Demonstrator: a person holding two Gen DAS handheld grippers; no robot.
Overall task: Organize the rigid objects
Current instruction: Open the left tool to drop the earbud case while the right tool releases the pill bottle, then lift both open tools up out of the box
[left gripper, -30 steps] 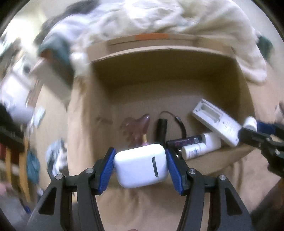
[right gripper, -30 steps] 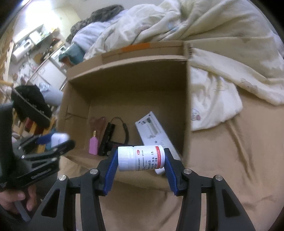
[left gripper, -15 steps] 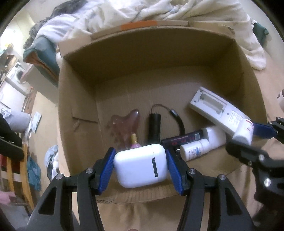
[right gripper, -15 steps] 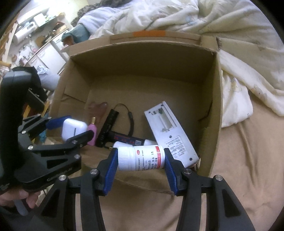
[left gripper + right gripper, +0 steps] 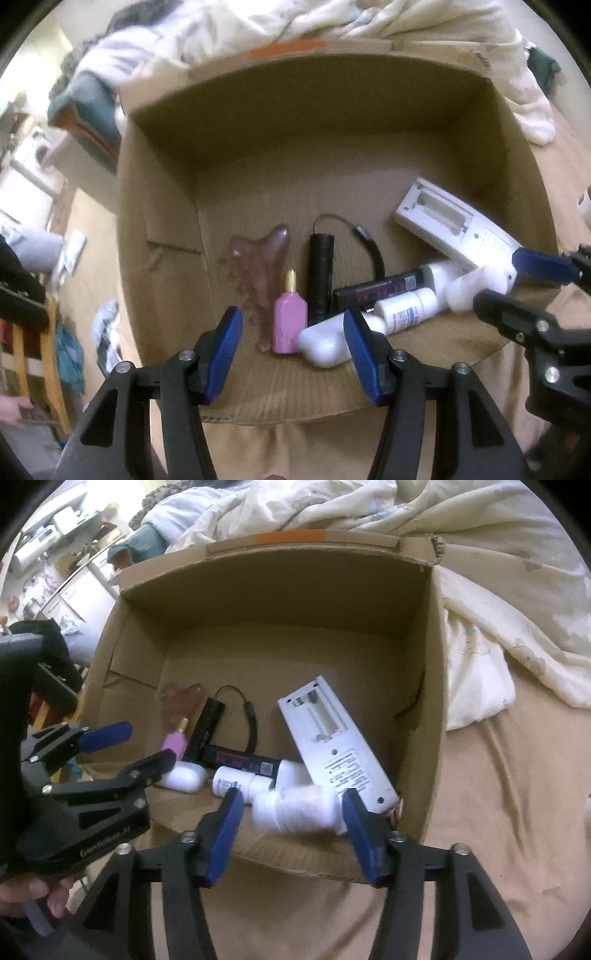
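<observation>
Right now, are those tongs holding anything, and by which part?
Nothing. The left tongs stand open above the white case; the right tongs have just opened, dropping the pill bottle.

Each handheld gripper, the left gripper (image 5: 293, 349) and the right gripper (image 5: 291, 821), has two matte black plastic arms with triangular cut-outs, joined by silver round-head screws. Ribbed blue pads (image 5: 360, 354) line the inner faces of the fingers. Seen side-on from the right wrist camera, the left unit's black body bears pale, blurred lettering.
</observation>
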